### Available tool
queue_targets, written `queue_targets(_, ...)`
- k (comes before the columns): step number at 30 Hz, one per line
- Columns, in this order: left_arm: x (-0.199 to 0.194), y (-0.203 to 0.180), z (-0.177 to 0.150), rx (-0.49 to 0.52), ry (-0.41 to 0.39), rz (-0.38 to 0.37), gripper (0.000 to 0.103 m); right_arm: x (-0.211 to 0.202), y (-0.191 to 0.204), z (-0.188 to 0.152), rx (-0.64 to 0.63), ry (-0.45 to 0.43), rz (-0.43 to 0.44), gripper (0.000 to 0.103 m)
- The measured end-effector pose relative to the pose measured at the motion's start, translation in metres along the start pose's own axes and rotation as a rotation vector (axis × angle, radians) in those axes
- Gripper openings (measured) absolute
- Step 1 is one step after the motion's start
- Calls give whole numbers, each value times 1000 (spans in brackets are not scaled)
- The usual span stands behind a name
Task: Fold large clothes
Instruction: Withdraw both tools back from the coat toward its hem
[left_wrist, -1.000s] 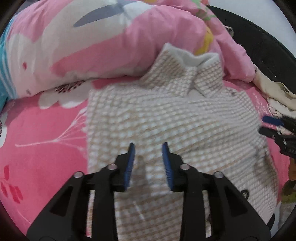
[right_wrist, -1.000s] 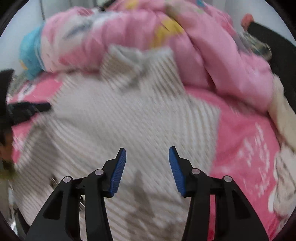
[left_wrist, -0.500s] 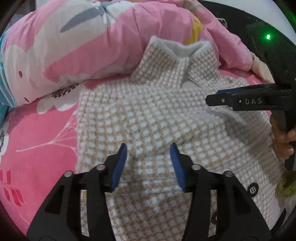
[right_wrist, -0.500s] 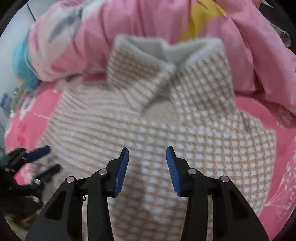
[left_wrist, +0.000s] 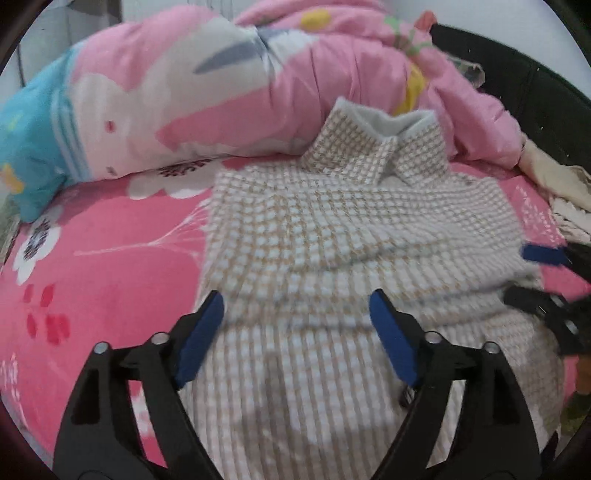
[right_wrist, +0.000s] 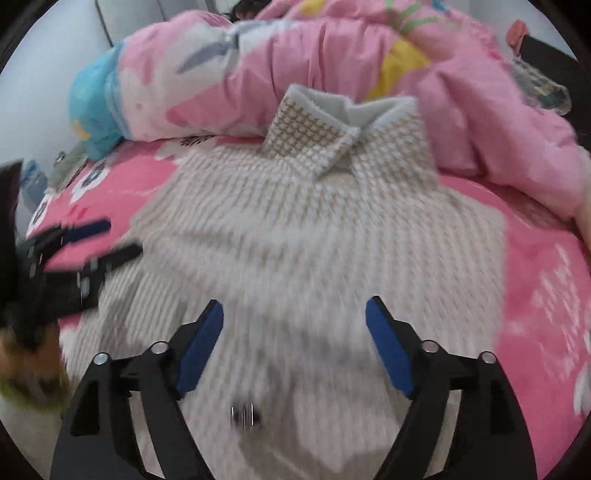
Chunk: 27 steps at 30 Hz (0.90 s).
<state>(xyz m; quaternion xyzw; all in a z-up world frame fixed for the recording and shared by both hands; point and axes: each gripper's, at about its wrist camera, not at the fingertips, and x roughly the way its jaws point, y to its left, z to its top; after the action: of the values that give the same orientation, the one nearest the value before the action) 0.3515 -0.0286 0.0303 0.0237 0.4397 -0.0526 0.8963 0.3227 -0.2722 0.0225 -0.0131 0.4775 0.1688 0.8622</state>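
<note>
A pink floral bed sheet (left_wrist: 110, 236) fills the scene, a bunched pink duvet (left_wrist: 229, 85) heaped along the far side, and spread on the bed lies the checked beige-and-white coat (left_wrist: 332, 229), collar resting against the duvet. Here is the change: a moment ago both claws were narrow over the cloth, and now both are springing apart. The left claw (left_wrist: 297, 317) is opening wide, blue pads (left_wrist: 201, 339) clear of the fabric, nothing pinched between them. The right claw (right_wrist: 294, 325) matches it, jaws opening, released, hanging above the coat's lower front near a dark button (right_wrist: 244, 415). That reads as a let-go: the sleeves look tucked in, the body sits as a tidy rectangle, and the bottom-to-collar fold probably comes next.
</note>
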Motion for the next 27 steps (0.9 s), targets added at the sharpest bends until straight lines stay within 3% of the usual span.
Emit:
queue_targets(5, -52, -7, -61, -46, -28, -4, 83, -69, -8, -87, 71, -26, 26, 88)
queue_targets(8, -67, -13, -98, -43, -17, 19, 83, -85, -3, -128, 135, -42, 46, 90)
queue_targets(14, -93, -22, -169, 39, -14, 167, 83, -81, 11, -187, 244, -35, 65, 90)
queue_targets(20, -108, -25, -218, 51, -43, 279, 83, -75, 21, -211, 292, -29, 93, 90)
queue_targets(27, -112, -11, -252, 24, -28, 228, 83, -70, 39, -224, 304, -16, 60, 90)
